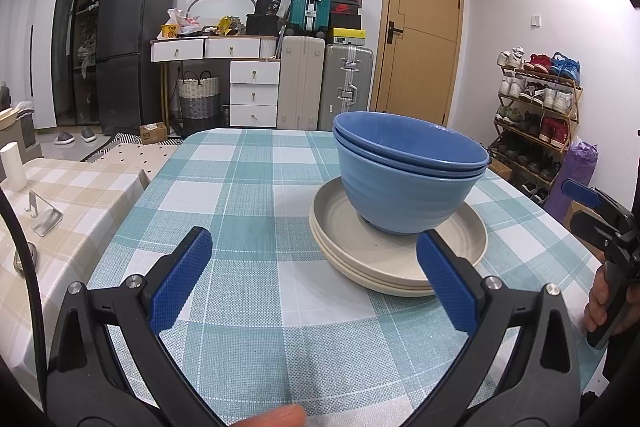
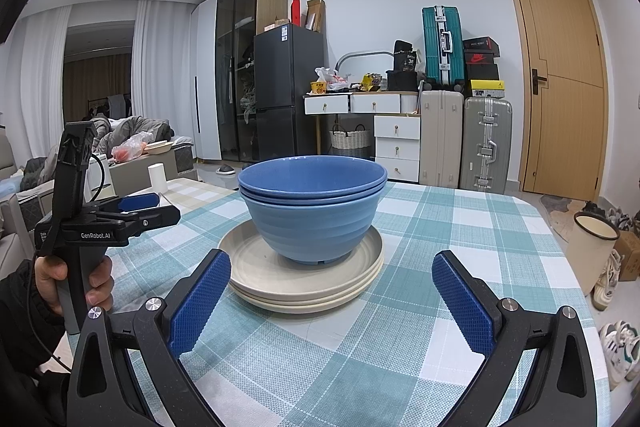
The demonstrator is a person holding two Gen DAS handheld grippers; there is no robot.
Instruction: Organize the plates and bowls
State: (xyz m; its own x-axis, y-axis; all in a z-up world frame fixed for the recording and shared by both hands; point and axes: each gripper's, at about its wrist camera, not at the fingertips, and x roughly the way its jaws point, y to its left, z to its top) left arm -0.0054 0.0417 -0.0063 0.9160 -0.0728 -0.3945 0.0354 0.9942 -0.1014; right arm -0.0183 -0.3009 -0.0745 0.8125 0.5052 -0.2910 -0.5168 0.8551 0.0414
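Observation:
Nested blue bowls (image 1: 408, 183) (image 2: 312, 211) stand upright on a stack of cream plates (image 1: 344, 227) (image 2: 248, 263) on the checked table. My left gripper (image 1: 314, 259) is open, low over the cloth just short of the plates; its right pad sits by the plates' near rim, nothing between its fingers. My right gripper (image 2: 332, 279) is open too, a little in front of the stack, holding nothing. In the right wrist view the left gripper (image 2: 138, 205) appears at the left, held by a hand. In the left wrist view the right gripper (image 1: 588, 197) shows at the right edge.
The teal checked tablecloth (image 1: 248, 187) (image 2: 460, 227) covers the table. A beige checked table (image 1: 80, 187) adjoins on the left with a white cylinder (image 1: 12, 167) and a metal stand (image 1: 44, 219). A shoe rack (image 1: 536, 115) and a cream bin (image 2: 592, 251) stand to the right.

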